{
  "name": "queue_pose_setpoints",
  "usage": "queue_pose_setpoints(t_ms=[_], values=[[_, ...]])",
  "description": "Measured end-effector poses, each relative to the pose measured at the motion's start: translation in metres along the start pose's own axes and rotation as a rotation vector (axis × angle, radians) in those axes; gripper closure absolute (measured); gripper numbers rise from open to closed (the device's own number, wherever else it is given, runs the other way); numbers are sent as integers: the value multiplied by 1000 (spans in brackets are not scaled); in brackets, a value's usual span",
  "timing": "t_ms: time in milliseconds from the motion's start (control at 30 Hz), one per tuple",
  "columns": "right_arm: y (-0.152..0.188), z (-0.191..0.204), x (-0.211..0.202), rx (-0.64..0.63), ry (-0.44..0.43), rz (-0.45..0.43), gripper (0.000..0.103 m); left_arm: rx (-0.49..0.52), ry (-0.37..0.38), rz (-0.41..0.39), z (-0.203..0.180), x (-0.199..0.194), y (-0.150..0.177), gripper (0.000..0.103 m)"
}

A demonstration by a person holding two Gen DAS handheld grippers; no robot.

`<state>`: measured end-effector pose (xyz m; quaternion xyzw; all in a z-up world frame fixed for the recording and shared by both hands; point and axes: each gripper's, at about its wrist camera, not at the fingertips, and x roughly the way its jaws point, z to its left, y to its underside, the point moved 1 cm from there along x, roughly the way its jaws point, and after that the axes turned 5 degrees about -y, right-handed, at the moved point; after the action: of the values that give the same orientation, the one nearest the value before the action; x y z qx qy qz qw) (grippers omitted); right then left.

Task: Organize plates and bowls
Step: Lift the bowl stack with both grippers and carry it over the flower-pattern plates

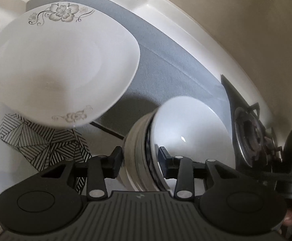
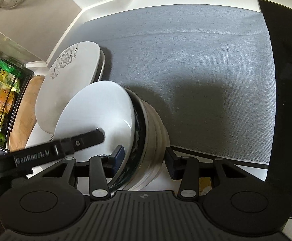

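While the nested stack of white ceramic bowls with a dark-patterned band (image 1: 146, 152) was lifted off the surface, both grippers seemed to share it. Furthest left in the left wrist view lay the black-and-white striped geometric mat (image 1: 45, 140), and above it hovered or rested the white square ceramic plate with grey flower print (image 1: 59, 64); whether that plate touched anything beneath could not be told. Just to the right, the left hand-held gripper (image 1: 141, 156) was clenched on the bowl stack, one finger against the outer wall and the other inside the top bowl's rim. Beyond lay the grey woven cloth mat (image 1: 176, 64), and at far right the black gas stove burner (image 1: 252, 132).

From the right wrist view, the flowered plate sat left of the stack, near a wooden board (image 2: 23, 116). The right hand-held gripper (image 2: 145, 156) straddled the same stack, its fingers close to the walls, though firm contact on the right side could not be told.

The stack was tilted steeply. My judgement is that the loose inner bowls could slide out or chip against the plate if either grip eased or the two hands pulled unevenly
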<state>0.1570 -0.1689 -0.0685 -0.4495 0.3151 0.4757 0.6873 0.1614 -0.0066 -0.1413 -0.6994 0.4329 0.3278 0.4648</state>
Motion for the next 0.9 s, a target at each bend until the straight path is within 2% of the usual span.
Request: queue_pose_setpoints(t_ms=[167, 333, 600, 900], values=[[0, 0, -1, -1, -1, -4, 55, 46, -23, -13, -9, 1, 2, 57], [2, 2, -1, -14, 3, -16, 56, 77, -43, -37, -13, -1, 5, 62], [8, 0, -6, 30, 8, -37, 59, 95, -48, -15, -18, 0, 0, 63], [15, 3, -23, 60, 53, -109, 60, 164, 30, -4, -23, -1, -16, 63]])
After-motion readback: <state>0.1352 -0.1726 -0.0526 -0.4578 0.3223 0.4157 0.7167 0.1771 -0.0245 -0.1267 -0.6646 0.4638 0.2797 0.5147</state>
